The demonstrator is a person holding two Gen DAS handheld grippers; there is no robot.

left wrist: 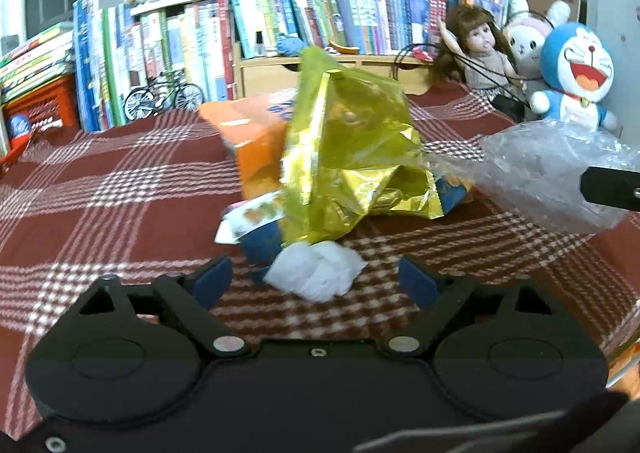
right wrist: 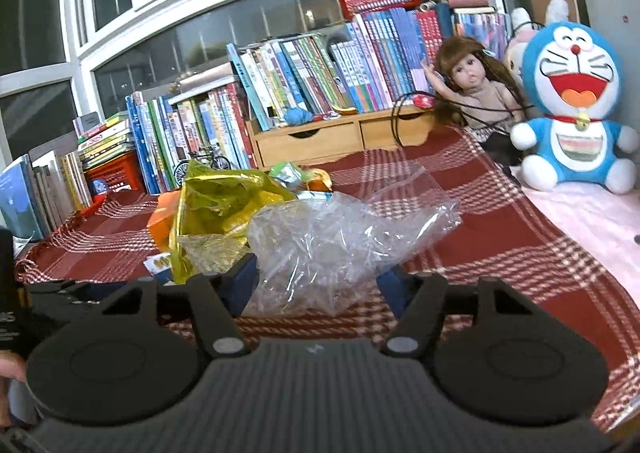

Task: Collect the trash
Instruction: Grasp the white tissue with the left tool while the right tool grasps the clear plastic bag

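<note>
In the left wrist view, a crumpled white tissue (left wrist: 316, 273) lies on the plaid cloth between the open fingers of my left gripper (left wrist: 314, 281). Just beyond it is a heap of trash: a yellow-gold foil wrapper (left wrist: 344, 157), an orange box (left wrist: 248, 133) and blue-and-white packets. A crinkled clear plastic bag (left wrist: 552, 173) sits at the right, with one black finger of the other gripper against it. In the right wrist view, that clear bag (right wrist: 332, 245) fills the gap between the spread fingers of my right gripper (right wrist: 316, 285), with the foil wrapper (right wrist: 216, 205) to its left.
The red plaid tablecloth (left wrist: 100, 189) covers the table. Along the back stand rows of books (right wrist: 304, 69), a wooden drawer unit (right wrist: 320, 137), a model bicycle (left wrist: 164, 93) and a red crate (left wrist: 44, 101). A doll (right wrist: 472, 93) and a blue plush toy (right wrist: 572, 109) sit at the right.
</note>
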